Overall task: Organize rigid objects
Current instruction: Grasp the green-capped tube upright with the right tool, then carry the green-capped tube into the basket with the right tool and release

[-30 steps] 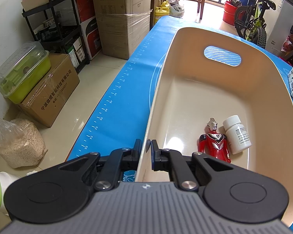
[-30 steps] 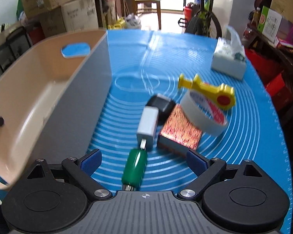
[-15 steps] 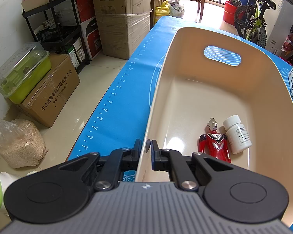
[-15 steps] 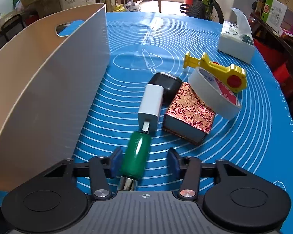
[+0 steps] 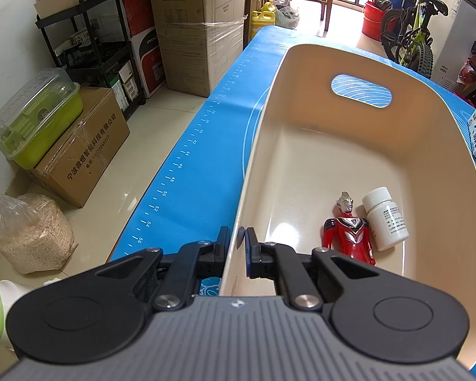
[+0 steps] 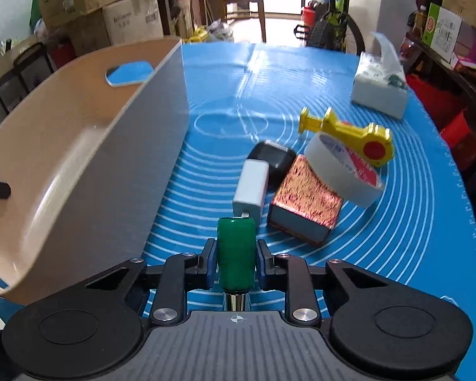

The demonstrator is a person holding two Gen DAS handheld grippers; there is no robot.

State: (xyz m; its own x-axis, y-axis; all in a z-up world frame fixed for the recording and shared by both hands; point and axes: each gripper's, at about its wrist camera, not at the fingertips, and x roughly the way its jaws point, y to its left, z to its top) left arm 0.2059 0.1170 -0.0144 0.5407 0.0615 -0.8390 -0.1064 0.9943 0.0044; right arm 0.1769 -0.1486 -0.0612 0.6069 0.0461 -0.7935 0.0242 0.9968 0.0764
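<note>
Green plastic-handled tool (image 6: 236, 252) clamped between pads of my right gripper (image 6: 234, 262), jaws just closed, above blue mat (image 6: 396, 238). My left gripper (image 5: 237, 247) pinched tight on near wall of beige plastic bin (image 5: 428, 165).

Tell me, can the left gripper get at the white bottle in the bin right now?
Probably not: the left gripper is shut on the bin wall, so it would have to let go before reaching the white bottle.

Bin (image 5: 339, 158): glossy smooth beige plastic. Mat (image 6: 412, 238): smooth blue, slight sheen. Green handle (image 6: 236, 254): glossy plastic, shiny metal shank. Patterned box (image 6: 304, 200): foil-like red shimmer.
</note>
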